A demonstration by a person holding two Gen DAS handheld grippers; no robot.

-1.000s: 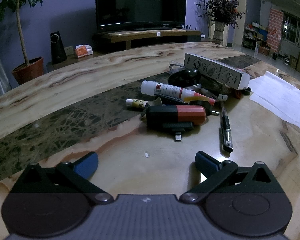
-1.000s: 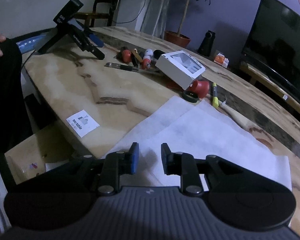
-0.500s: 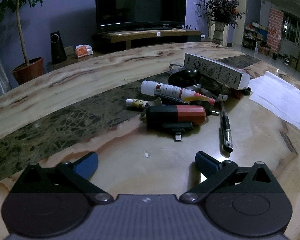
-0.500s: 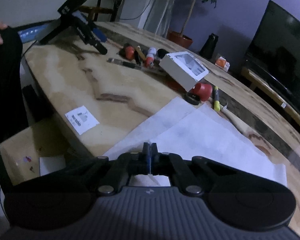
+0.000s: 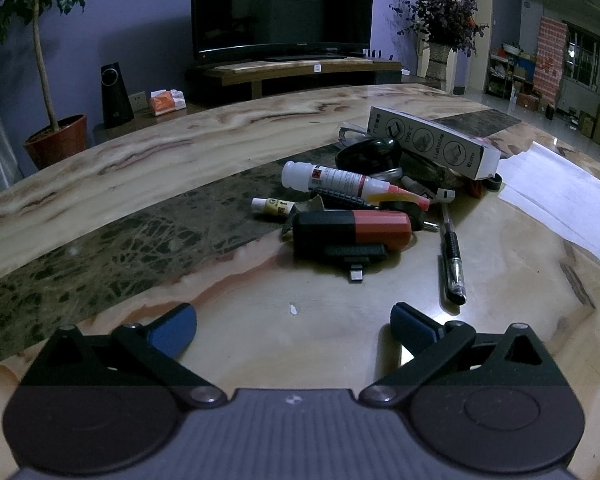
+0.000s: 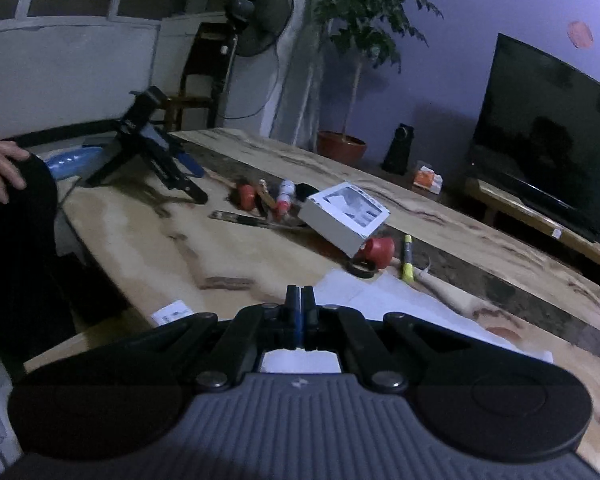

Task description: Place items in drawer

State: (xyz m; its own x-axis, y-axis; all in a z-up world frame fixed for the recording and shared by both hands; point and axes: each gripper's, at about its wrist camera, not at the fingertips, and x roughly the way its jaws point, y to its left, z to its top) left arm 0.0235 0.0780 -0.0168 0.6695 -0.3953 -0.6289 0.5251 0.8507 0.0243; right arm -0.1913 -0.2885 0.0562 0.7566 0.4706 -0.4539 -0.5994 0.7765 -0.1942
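While right tool (image 6: 299, 300) closes (empty), clutter (image 5: 352, 224) waits

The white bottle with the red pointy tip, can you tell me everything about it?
The white bottle lies on its side in the pile on the table. It looks like plastic, with a round white body, a label bearing small print and a little warning mark, and a yellowish neck that narrows into a long red nozzle pointing right. It rests on other clutter, including a ridged black thing just below it. Neither gripper touches it. What is inside cannot be told.
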